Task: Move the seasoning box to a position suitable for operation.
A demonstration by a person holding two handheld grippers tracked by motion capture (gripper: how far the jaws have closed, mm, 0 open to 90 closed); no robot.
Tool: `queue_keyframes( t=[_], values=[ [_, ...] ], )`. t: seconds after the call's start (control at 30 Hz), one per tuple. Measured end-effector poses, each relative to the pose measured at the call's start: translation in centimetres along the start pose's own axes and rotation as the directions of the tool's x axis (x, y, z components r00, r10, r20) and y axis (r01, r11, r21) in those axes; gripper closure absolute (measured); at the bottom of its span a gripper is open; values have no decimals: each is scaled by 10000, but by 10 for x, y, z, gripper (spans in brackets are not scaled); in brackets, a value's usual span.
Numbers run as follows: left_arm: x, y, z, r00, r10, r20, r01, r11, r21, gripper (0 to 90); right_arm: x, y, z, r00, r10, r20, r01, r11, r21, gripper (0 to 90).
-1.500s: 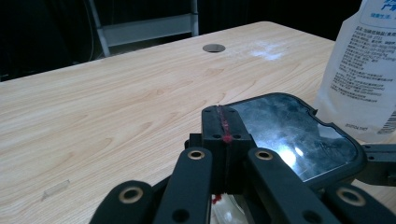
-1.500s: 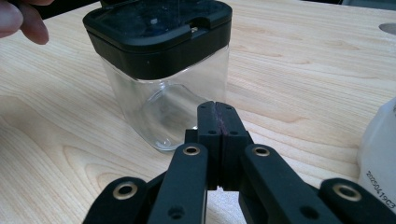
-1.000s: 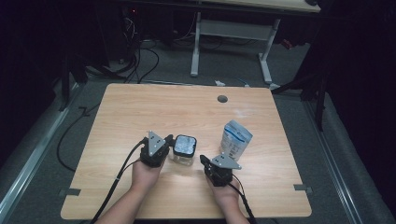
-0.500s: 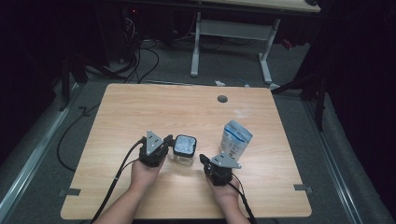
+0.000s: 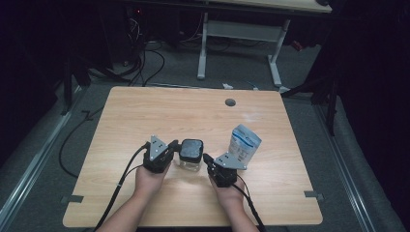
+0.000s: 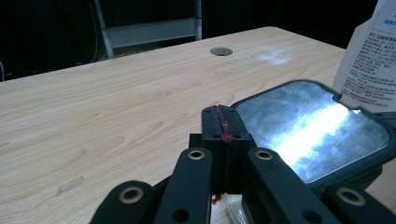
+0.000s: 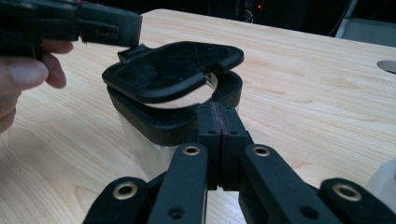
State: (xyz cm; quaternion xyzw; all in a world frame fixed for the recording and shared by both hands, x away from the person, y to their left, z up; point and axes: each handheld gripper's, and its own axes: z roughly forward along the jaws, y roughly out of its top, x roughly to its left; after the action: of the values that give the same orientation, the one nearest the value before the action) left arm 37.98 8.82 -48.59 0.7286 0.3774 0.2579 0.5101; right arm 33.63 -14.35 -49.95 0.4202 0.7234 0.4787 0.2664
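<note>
bench [image 5: 145,116]: light wood top with a round cable hole [image 5: 230,102] near the far edge.
container [image 5: 190,154]: clear square jar with a black rim, standing near the front middle of the bench, between the two hand-held grippers.
lid [image 7: 173,70]: black frame with a clear pane, tilted; raised on the side nearest the left hand-held gripper, lower on the far side.
left hand-held gripper [image 5: 168,151]: jaws pressed together with nothing between them; tips at the left edge of the lid, touching it or just beside it.
right hand-held gripper [image 5: 209,162]: jaws closed tight, empty; tips against the container's black rim on its right side.
pouch [image 5: 245,142]: white and blue, upright, just right of the container and behind the right hand-held gripper.
</note>
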Motion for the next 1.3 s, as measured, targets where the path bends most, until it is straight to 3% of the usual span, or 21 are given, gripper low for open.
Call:
queue_keyframes(
  t=[0.4,0.5,0.63,0.87,1.3],
  values=[
    [2,-4,2,9999,-93,64,93,9999,121,900,7,17,1,9996,-227,-147,221,9991,-355,898],
    [3,-8,5,9999,-85,148,79,9991,418,900,12,20,1,9993,-321,-204,312,9986,-420,898],
    [4,-14,4,9998,-171,122,167,9993,335,900,15,21,2,9990,-315,-322,299,9984,-490,899],
    [7,-14,-3,9997,-203,94,202,9997,136,900,17,30,-1,9989,-341,-331,316,9968,-728,899],
    [15,-24,-19,9999,-171,-4,171,9994,304,892,33,48,7,9968,-497,-627,434,9943,-976,899]
  ],
)
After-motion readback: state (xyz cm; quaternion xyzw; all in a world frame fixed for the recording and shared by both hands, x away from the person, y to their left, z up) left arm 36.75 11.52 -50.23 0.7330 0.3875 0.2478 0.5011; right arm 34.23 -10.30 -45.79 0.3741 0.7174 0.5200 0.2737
